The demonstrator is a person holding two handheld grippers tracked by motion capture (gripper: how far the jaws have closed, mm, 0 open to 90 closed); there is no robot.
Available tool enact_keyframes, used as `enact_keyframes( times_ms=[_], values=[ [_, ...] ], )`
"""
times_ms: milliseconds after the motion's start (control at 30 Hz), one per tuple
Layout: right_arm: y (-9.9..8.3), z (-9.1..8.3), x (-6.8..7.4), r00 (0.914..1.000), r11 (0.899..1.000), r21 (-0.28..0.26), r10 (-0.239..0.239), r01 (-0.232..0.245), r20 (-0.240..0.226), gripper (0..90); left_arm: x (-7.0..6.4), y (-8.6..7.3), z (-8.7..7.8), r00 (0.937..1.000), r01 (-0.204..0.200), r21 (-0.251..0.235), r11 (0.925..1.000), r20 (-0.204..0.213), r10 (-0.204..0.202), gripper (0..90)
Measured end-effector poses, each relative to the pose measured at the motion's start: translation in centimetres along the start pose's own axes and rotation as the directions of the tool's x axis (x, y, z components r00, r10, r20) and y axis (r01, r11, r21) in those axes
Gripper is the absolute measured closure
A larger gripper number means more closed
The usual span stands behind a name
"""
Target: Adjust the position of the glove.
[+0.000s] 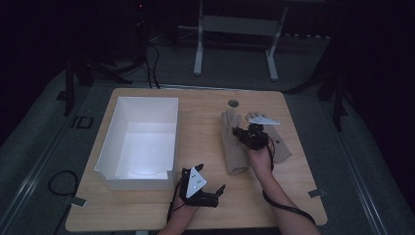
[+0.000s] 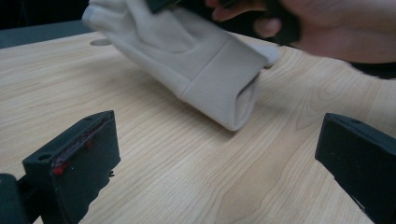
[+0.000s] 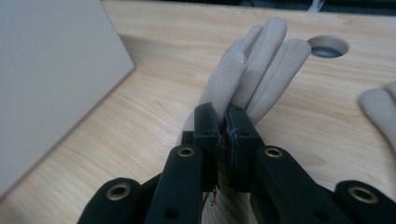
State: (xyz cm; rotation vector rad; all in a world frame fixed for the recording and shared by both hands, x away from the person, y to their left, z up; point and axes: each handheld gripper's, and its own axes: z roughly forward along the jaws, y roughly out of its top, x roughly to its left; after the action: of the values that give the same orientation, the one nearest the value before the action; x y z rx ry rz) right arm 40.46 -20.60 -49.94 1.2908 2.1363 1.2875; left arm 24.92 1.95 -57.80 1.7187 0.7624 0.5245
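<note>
While the white box [image 1: 142, 142] sits empty, the right claw [image 3: 225, 122] pinches a glove [image 3: 261, 65]; the left claw [image 1: 208, 188] gapes.

A pale wooden table [image 1: 205, 105] carried an open white box [image 1: 142, 142] on its left half. Right of the box lay two beige gloves [image 1: 234, 147] side by side, a round grommet hole [image 1: 233, 103] just beyond them.

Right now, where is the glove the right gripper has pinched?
In the high view the glove lies on the table's right half, between the white box and a second glove, fingers toward the round hole; the right gripper pinches it.
</note>
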Motion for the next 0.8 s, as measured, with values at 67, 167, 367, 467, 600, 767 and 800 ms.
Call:
enact_keyframes(
  times_ms=[67, 167, 367, 467, 600, 767, 800],
  values=[
    [-0.1, -0.4, 0.1, 0.9999, 1.0, -0.003, 0.006, -0.006, -0.01, 84.8, 0.0, 0.0, 0.0, 1.0, 0.0, 0.0, 1.0, -0.001, 0.0, 0.1],
    [-0.7, -1.3, 0.6, 0.9995, 1.0, -0.005, 0.013, -0.013, -0.028, 84.9, 0.0, 0.0, 0.0, 1.0, 0.0, 0.0, 1.0, -0.001, 0.0, 0.1],
    [-3.5, -2.4, 0.6, 0.9977, 0.998, -0.006, 0.067, -0.067, -0.005, 84.8, 0.0, 0.0, 0.0, 1.0, -0.004, 0.002, 1.0, -0.002, 0.004, 0.1],
    [-5.0, -2.1, 0.0, 0.9964, 0.996, 0.027, 0.083, -0.083, 0.017, 84.8, 0.0, 0.0, 0.0, 1.0, -0.004, 0.002, 1.0, -0.002, 0.004, 0.1],
    [-6.2, -1.6, -0.8, 0.9959, 0.994, 0.065, 0.084, -0.086, 0.035, 84.7, 0.0, 0.0, 0.0, 1.0, -0.002, 0.001, 1.0, -0.003, 0.002, 0.1],
    [-7.1, -1.6, -1.4, 0.9945, 0.993, 0.085, 0.073, -0.079, 0.076, 84.3, 0.0, 0.0, 0.0, 1.0, -0.001, 0.002, 1.0, -0.004, 0.001, 0.1],
    [-7.3, -1.6, -1.5, 0.9937, 0.993, 0.086, 0.075, -0.082, 0.084, 84.2, 0.0, 0.0, 0.0, 1.0, -0.002, 0.002, 1.0, -0.004, 0.002, 0.1]
  ],
)
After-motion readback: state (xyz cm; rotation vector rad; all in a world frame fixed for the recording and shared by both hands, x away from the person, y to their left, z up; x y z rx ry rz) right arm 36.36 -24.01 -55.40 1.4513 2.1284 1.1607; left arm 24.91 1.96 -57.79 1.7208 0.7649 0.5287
